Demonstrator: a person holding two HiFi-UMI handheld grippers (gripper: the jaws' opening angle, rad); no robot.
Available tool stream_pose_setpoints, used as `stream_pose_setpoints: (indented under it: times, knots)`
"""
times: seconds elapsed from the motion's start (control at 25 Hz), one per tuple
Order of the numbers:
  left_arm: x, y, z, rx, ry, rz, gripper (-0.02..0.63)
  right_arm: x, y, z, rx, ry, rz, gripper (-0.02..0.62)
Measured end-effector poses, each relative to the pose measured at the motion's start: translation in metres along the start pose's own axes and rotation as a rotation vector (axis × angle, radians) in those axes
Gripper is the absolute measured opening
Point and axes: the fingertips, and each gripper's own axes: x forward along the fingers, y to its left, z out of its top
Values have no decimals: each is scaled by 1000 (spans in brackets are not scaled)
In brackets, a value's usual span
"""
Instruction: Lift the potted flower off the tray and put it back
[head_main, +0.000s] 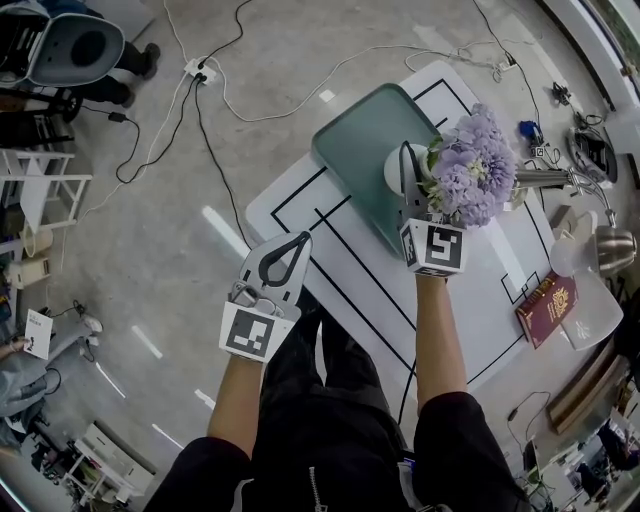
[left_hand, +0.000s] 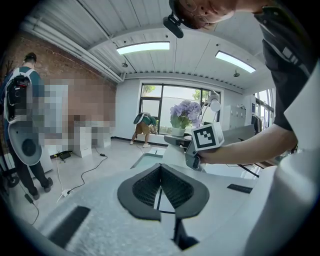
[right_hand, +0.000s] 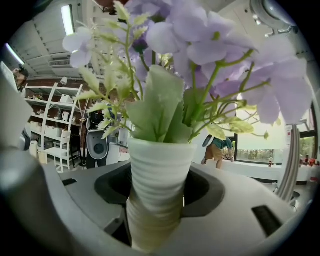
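Note:
My right gripper (head_main: 408, 168) is shut on the white ribbed pot (right_hand: 160, 170) of the purple flower (head_main: 470, 165). It holds the pot upright, near level, over the right edge of the teal tray (head_main: 360, 140). In the left gripper view the pot (left_hand: 178, 131) hangs in the air above the table. The blossoms (right_hand: 220, 45) fill the top of the right gripper view, and both dark pads press the pot's sides. My left gripper (head_main: 297, 243) hovers off the table's near-left edge, jaws shut (left_hand: 161, 167) with nothing between them.
The white table (head_main: 350, 260) carries black lines. A red book (head_main: 545, 308), a metal lamp (head_main: 610, 245) and a clear dish sit at its right end. Cables and a power strip (head_main: 197, 70) lie on the floor. One person (left_hand: 22, 125) stands at left; another (left_hand: 142, 127) bends far back.

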Motion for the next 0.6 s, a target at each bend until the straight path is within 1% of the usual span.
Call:
stream_pose_setpoints:
  times: [0.16, 0.32, 0.6]
  knots:
    - [-2, -3, 1, 0, -1, -3, 3, -2, 0, 3, 32, -3, 4, 258]
    - [-6, -4, 1, -7, -1, -4, 3, -7, 0, 2, 65, 17, -19, 281]
    - [-7, -11, 2, 2, -8, -24, 3, -24, 3, -5, 87, 35, -37, 282]
